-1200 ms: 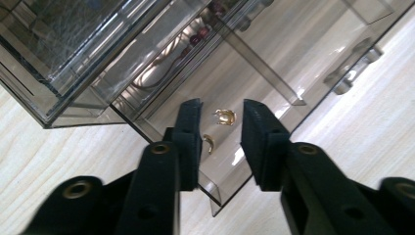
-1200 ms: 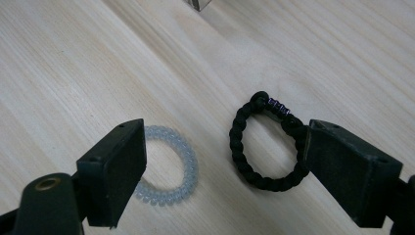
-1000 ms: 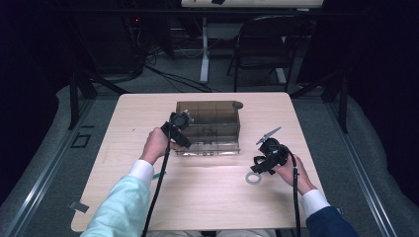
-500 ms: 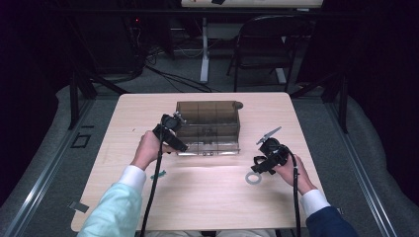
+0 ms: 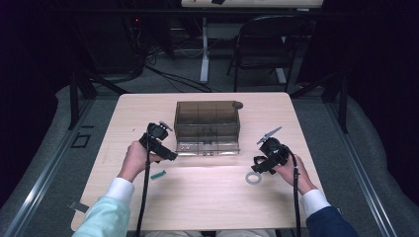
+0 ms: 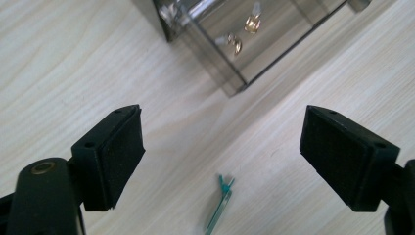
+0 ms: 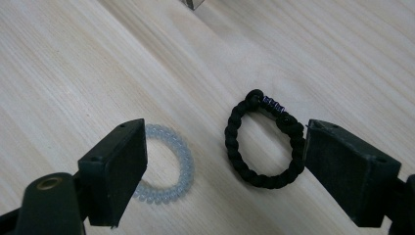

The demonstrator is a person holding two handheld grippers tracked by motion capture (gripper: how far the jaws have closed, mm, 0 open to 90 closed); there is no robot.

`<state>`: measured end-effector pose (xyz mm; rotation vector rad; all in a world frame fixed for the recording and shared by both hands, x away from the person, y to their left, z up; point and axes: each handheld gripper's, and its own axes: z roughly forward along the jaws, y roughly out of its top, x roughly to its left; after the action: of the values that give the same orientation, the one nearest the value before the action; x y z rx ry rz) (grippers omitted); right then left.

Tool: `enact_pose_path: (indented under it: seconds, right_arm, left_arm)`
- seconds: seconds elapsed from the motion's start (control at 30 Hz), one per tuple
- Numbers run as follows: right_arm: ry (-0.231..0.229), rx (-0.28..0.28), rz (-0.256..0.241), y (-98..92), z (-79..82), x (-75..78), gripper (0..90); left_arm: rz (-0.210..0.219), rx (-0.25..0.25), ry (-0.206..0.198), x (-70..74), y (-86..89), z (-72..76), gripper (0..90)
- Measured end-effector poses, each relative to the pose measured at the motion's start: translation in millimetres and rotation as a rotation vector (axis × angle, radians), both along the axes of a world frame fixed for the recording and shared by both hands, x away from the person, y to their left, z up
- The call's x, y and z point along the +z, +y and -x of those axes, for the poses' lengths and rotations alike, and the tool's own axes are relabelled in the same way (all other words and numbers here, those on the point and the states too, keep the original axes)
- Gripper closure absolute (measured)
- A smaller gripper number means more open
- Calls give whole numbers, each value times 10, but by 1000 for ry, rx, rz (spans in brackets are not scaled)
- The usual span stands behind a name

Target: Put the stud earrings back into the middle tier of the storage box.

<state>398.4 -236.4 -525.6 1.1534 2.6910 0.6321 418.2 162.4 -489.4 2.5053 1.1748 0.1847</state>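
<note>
Left gripper (image 6: 220, 152): jaws spread, above green clip (image 6: 219, 203) (on table).
Right gripper (image 7: 225, 166): jaws spread; black bracelet (image 7: 264, 142) at 1 o'clock, clear coil tie (image 7: 166, 166) at 9.

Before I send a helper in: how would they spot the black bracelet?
Start at the smoky organiser box on the table, then go to the right gripper. Between its open jaws lies the black bracelet, braided, beside a clear coiled hair tie.
</note>
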Motion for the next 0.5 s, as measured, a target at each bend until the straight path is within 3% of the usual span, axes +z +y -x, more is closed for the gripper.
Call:
enact_pose_path:
  seconds: [0.27,0.37,0.5]
  right_arm:
    - [7,3,4,-7,-4,4,166]
    - [6,3,5,-13,-5,5,166]
    - [6,-5,2,-27,-3,3,165]
  left_arm:
    - [0,41,16,-142,193,138,149]
    - [27,57,21,-201,252,198,147]
    - [27,65,29,-248,301,242,146]
